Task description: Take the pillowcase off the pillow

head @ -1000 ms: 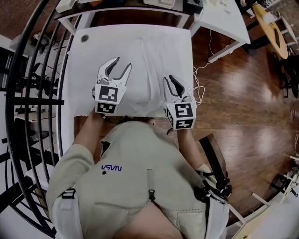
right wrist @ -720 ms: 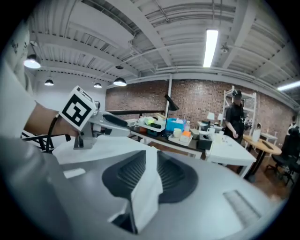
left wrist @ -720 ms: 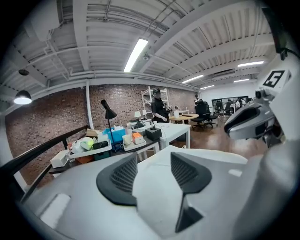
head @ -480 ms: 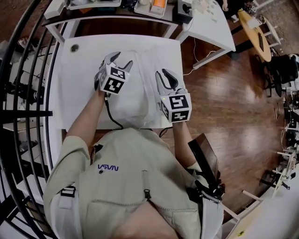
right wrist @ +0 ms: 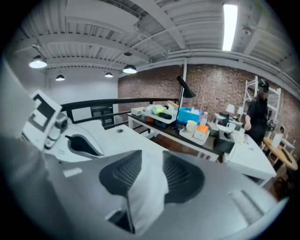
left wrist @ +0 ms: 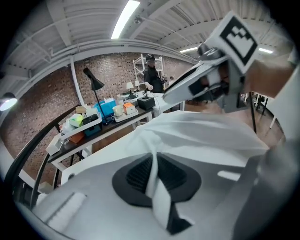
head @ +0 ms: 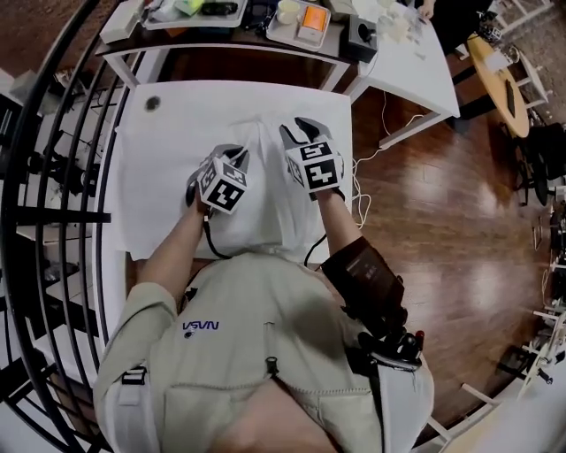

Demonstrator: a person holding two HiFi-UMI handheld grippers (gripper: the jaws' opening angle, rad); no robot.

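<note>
The pillow in its white pillowcase [head: 265, 217] lies lengthwise on the white table [head: 159, 186]. My left gripper [head: 237, 155] sits on its left half, and its jaws have just been closing. In the left gripper view it [left wrist: 152, 164] is shut on a thin raised fold of the pillowcase [left wrist: 197, 136]. My right gripper [head: 301, 130] is at the pillow's far right part, and its jaws have just been opening. Its pads [right wrist: 180, 176] stand apart with a thick bunch of pillowcase [right wrist: 147, 187] between them. Each gripper shows in the other's view.
A dark side table [head: 265, 22] with trays, cups and boxes stands behind the white table. A black railing [head: 53, 177] runs along the left. A white desk [head: 416, 62] and a cable [head: 363, 190] are at the right. A person [right wrist: 258, 112] stands far back.
Both grippers have moved from the pillow's near end toward its far end. The left one has dropped onto the pillow and shut on a fold. The right jaws stand wider.
</note>
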